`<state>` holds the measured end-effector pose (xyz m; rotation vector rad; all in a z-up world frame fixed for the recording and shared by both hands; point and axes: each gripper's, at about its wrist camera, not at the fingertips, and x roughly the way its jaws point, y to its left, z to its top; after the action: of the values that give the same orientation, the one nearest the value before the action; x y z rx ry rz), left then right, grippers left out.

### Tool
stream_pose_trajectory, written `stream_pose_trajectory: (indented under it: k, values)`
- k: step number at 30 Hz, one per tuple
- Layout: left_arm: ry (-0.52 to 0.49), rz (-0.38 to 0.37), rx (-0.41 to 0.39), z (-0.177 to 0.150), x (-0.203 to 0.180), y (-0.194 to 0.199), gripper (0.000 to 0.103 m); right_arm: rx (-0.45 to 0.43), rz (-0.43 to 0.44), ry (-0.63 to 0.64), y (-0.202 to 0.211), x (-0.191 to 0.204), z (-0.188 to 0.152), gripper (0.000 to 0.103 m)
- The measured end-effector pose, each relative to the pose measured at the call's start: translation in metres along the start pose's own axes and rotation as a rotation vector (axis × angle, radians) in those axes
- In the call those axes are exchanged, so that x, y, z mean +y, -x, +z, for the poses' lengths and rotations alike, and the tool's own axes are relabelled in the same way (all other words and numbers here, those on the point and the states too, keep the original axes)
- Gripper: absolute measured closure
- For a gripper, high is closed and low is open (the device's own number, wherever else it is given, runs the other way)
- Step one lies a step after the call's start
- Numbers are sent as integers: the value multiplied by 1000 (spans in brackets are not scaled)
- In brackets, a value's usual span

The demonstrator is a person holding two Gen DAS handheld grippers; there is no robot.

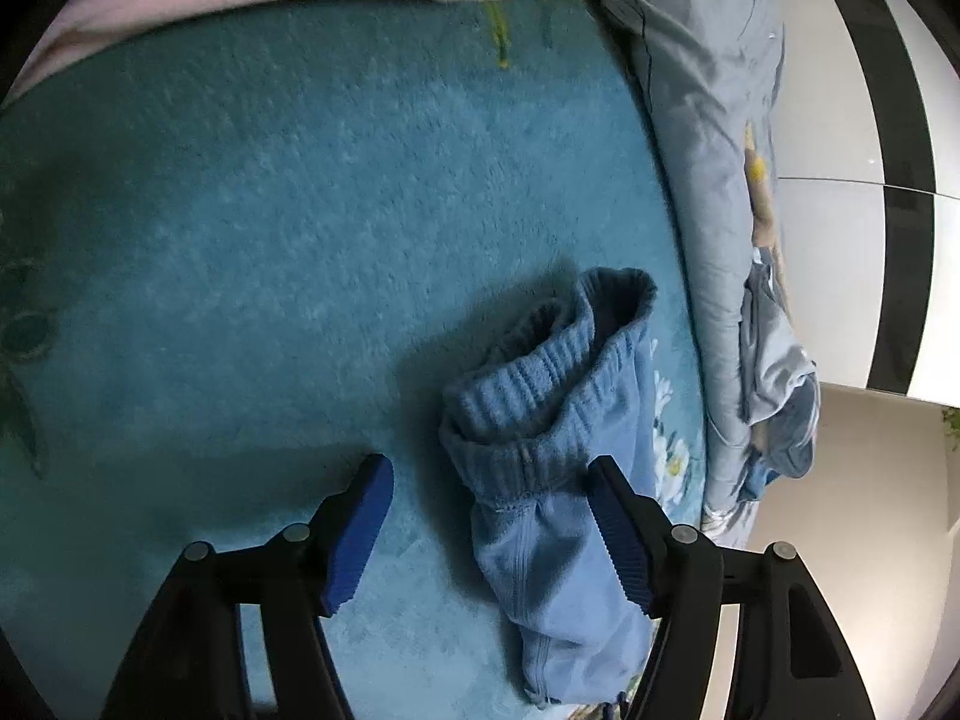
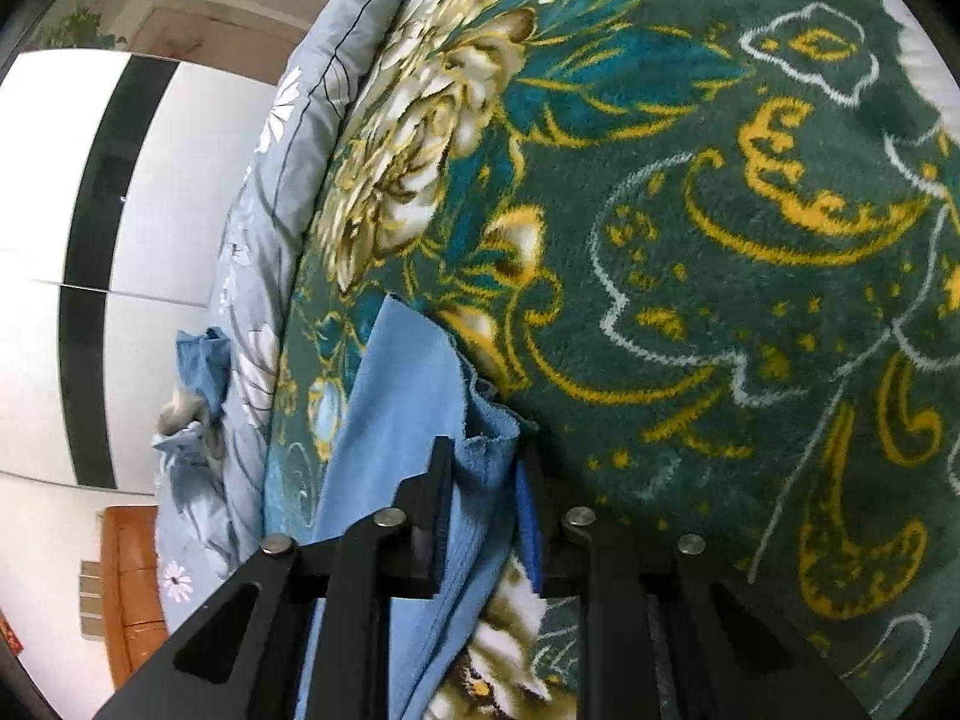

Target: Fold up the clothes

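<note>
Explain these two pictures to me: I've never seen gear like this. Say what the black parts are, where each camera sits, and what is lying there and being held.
No robot here: a person holds a hand-held gripper in each hand, each with a fisheye camera looking along its two fingers.

The left wrist view shows the left gripper, its blue-padded fingers wide open. Between them lies a light blue knit garment with a ribbed cuff, resting on a fuzzy teal blanket. It is not gripped there.

The right wrist view shows the right gripper, fingers closed on an edge of light blue cloth, probably the same garment. Here the blanket shows its gold and white flower pattern. A grey-blue flowered quilt lies along the blanket's edge.
</note>
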<state>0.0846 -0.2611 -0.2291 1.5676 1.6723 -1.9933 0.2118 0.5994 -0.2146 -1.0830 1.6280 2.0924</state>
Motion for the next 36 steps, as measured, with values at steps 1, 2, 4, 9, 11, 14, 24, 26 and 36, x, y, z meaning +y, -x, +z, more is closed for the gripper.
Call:
stream_pose_trajectory:
  k: [1, 2, 4, 9, 11, 14, 24, 26, 36]
  values:
    - [7, -6, -7, 0, 0, 0, 32, 6, 11, -4, -1, 0, 1, 93]
    - [11, -17, -18, 1, 0, 0, 32, 10, 23, -9, -2, 0, 3, 94]
    - [7, -24, -45, 1, -1, 1, 34, 14, 51, -7, -1, 3, 6, 96]
    - [-51, 47, -98, -2, -6, 4, 61, 26, 95, 34, 3, 17, 12, 97]
    - [-67, 35, -112, -4, -8, 9, 80, 29, 105, 44, 5, 22, 16, 97]
    - [-87, -23, -124, -9, -12, 22, 81, 17, 141, 53, 12, 28, 21, 98]
    - [-40, -22, -48, -18, 21, 34, 73, 30, 34, 18, 1, 6, 24, 98]
    - [-33, -40, -51, -21, 23, 44, 50, 24, 29, 60, 7, 20, 24, 98]
    - [-188, -10, -187, -56, -6, 90, 38, 14, -2, 486, 27, 150, -34, 98]
